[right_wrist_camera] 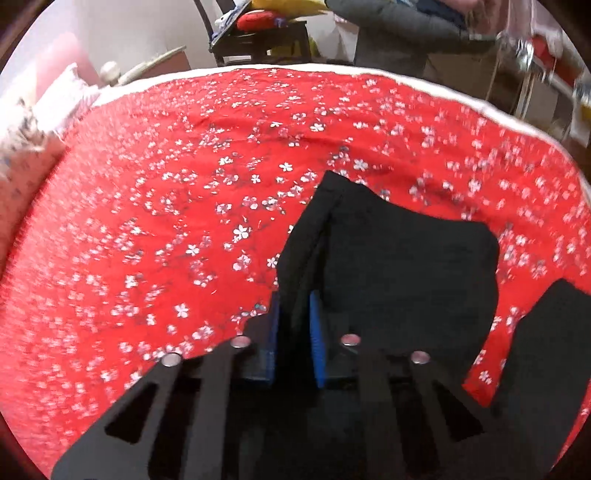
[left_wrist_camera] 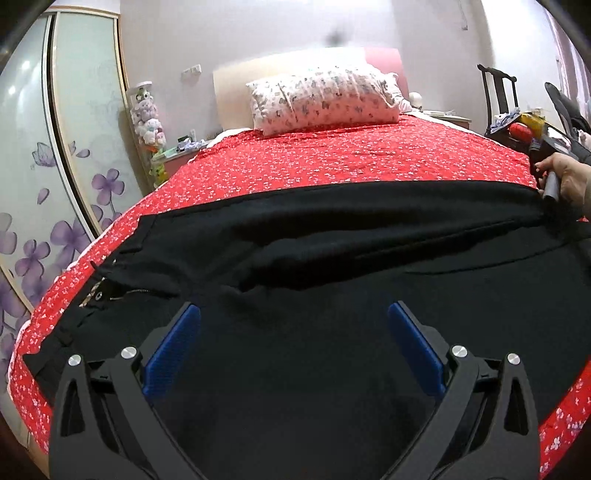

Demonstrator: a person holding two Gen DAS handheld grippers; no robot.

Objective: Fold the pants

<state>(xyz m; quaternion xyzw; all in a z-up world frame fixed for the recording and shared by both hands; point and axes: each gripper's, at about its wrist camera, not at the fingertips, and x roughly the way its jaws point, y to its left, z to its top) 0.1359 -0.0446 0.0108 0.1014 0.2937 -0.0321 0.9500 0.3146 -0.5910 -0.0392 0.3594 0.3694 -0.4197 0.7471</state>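
Note:
Black pants [left_wrist_camera: 332, 266] lie across the red flowered bed, waistband with zipper and button at the left [left_wrist_camera: 103, 291]. My left gripper [left_wrist_camera: 293, 314] is open, its blue pads [left_wrist_camera: 173, 343] spread just above the upper part of the pants, holding nothing. My right gripper [right_wrist_camera: 295, 306] is shut on the edge of a pant leg [right_wrist_camera: 388, 266] and holds it a little off the bedspread; the leg end hangs past the fingers. In the left wrist view the right gripper and the hand holding it [left_wrist_camera: 554, 173] sit at the far right end of the pants.
The red flowered bedspread [left_wrist_camera: 332, 155] covers the bed. A flowered pillow [left_wrist_camera: 325, 99] leans on the headboard. A sliding wardrobe door [left_wrist_camera: 55, 147] is at the left. A dark chair with clutter [right_wrist_camera: 258, 33] stands past the bed's far edge.

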